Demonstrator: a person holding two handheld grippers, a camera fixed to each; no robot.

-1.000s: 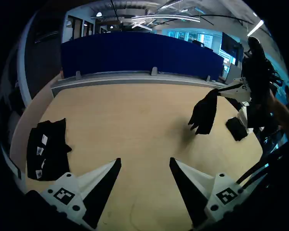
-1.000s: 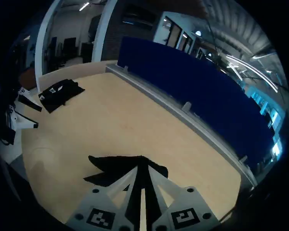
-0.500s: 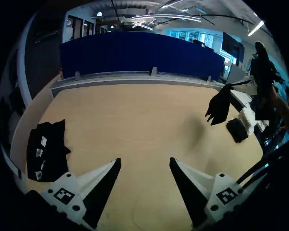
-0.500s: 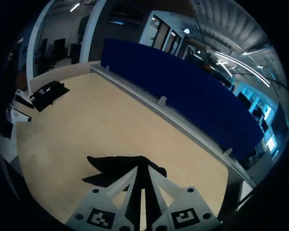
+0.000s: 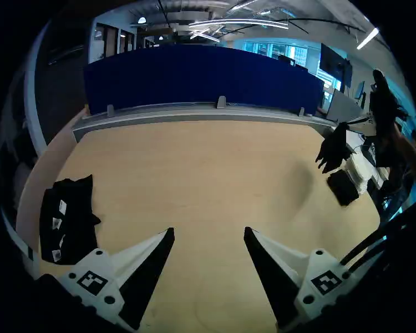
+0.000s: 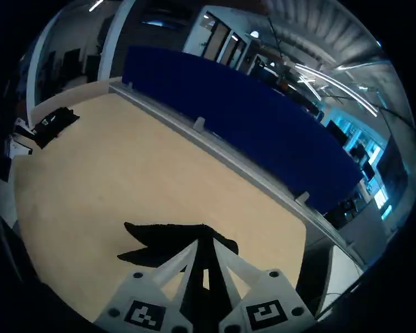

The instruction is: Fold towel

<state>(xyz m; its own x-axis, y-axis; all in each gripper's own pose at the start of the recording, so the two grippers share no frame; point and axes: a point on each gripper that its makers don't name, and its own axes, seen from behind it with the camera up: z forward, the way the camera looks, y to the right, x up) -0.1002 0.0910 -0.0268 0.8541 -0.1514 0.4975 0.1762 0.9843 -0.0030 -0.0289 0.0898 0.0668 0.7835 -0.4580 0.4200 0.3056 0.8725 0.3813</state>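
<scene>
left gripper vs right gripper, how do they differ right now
The left gripper has its jaws wide apart; the right gripper has them closed together. The left gripper holds nothing above the wooden table; the right gripper clamps a black towel, which hangs clear of the table. Both share the same white build.

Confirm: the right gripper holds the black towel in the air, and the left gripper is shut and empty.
Not quite. The left gripper is empty but open, its jaws wide apart in the left gripper view. The right gripper does hold the towel in the air.
</scene>
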